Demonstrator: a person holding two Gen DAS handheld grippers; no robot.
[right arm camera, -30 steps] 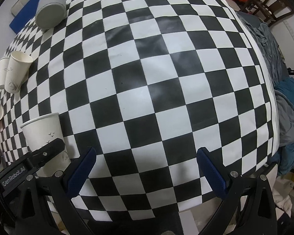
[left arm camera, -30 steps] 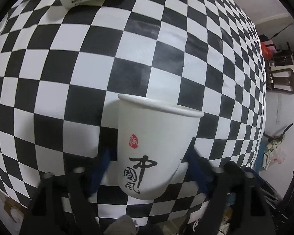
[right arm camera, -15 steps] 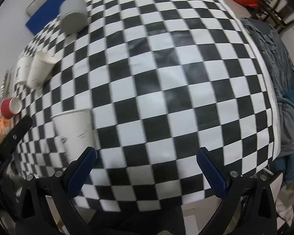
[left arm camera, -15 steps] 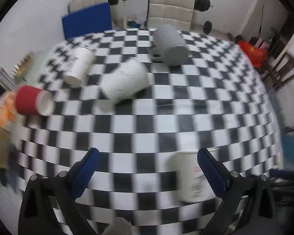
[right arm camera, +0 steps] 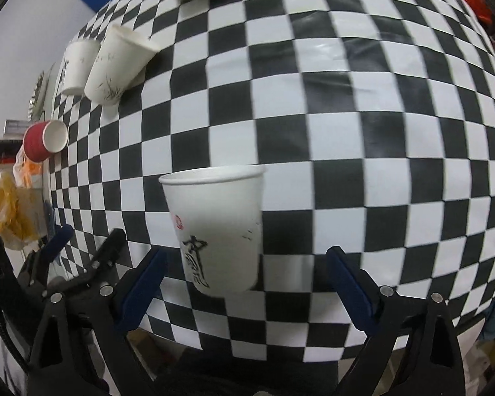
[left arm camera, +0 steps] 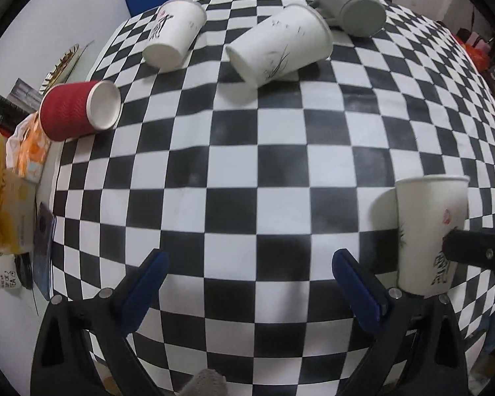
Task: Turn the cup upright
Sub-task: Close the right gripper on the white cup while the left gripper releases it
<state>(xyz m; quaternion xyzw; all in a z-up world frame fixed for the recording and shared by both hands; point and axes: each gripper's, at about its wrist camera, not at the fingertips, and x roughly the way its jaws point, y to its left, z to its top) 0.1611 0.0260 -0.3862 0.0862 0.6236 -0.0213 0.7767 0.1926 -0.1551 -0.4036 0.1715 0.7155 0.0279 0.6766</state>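
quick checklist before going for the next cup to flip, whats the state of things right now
1. Upright white cup stands on its base, mouth up, on the checkered table: ok.
2. Left gripper open with nothing between its fingers: ok.
3. Right gripper open; the upright cup sits between its fingers, contact unclear: cannot tell.
4. Cups lying on their sides, not yet flipped: red cup, white cup with grass print, white cup with calligraphy, grey cup: not ok.
5. Path from the left gripper to the grass-print cup has no objects in it: ok.
6. Red cup lies close to the table's left edge, so it could roll off: cannot tell.
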